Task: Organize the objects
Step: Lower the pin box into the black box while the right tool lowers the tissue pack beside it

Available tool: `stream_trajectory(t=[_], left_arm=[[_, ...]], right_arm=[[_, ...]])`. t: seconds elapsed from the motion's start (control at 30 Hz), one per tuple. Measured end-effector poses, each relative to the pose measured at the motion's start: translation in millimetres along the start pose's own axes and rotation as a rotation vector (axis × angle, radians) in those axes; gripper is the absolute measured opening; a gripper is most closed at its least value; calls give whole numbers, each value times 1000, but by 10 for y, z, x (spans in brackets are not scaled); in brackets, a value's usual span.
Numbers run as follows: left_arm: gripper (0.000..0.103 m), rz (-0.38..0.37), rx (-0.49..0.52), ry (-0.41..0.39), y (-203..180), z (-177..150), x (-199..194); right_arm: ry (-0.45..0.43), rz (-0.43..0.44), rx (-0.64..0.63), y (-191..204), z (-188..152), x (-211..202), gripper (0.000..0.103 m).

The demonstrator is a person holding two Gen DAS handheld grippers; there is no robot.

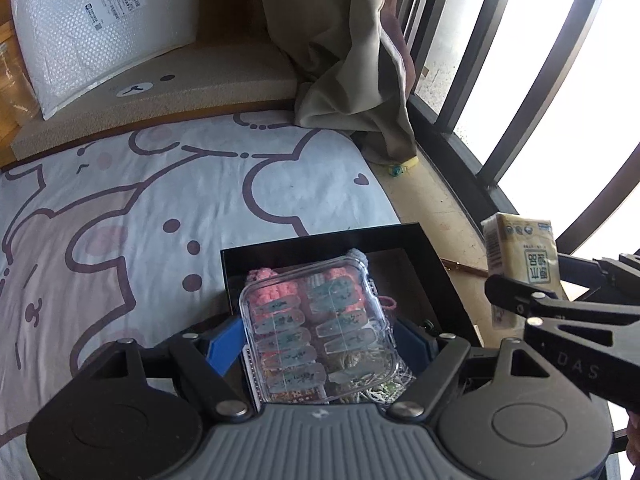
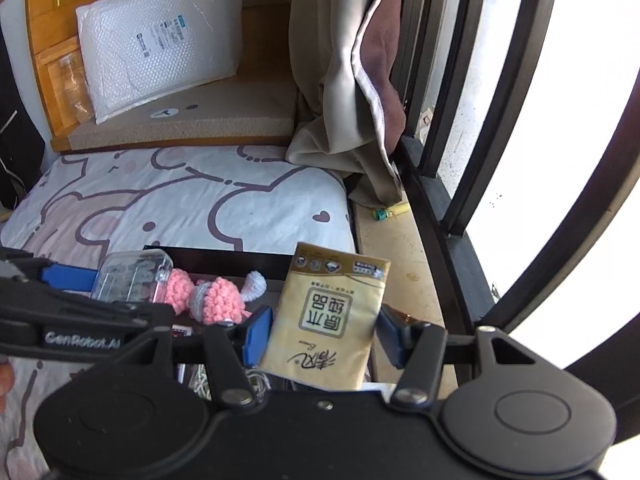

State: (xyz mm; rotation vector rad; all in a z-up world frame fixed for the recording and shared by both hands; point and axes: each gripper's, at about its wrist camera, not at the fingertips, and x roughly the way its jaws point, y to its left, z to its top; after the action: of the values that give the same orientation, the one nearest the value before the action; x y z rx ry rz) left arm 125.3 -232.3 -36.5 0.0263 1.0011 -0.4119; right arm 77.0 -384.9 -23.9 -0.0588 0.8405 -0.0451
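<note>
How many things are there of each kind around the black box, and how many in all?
Clear plastic case of press-on nails, held by the left tool: 1
Yellow tissue pack, held by the right tool: 1
Pink crochet toy: 1
Black box: 1
White bubble mailer: 1
Total: 5

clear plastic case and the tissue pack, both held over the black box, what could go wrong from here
1. The left gripper holds the clear plastic case by its smooth sides, tilted over the black box; it might slip or flex.
2. The right gripper holds the soft tissue pack near the box's window-side edge; released there, it could land on the floor ledge.
3. The two grippers sit close together and might bump.
</note>
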Motion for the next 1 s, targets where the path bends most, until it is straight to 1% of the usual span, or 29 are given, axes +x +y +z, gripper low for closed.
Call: stream_trajectory(t=[0.07,0.2,0.37,0.5,0.67,0.83,1.0], left_arm=[[81,-6,-6,-4,-1,13,2],[81,-18,-16,-1,16,24,26],[81,-16,-1,8,44,23,78],[81,-22,-11,23,131,6,123],[81,-22,-46,41,257,-9,166],[81,-39,-25,43,218,-12,169],[81,-53,-20,40,184,-8,177]], right_arm=[[5,3,-23,6,46,53,58],[-11,21,-44,-1,177,116,58],[-24,36,-88,37,305,253,58],[8,49,-128,107,330,443,58],[68,88,-99,162,272,704,58],[111,109,-119,235,205,889,58],[129,144,-110,259,182,994,58]])
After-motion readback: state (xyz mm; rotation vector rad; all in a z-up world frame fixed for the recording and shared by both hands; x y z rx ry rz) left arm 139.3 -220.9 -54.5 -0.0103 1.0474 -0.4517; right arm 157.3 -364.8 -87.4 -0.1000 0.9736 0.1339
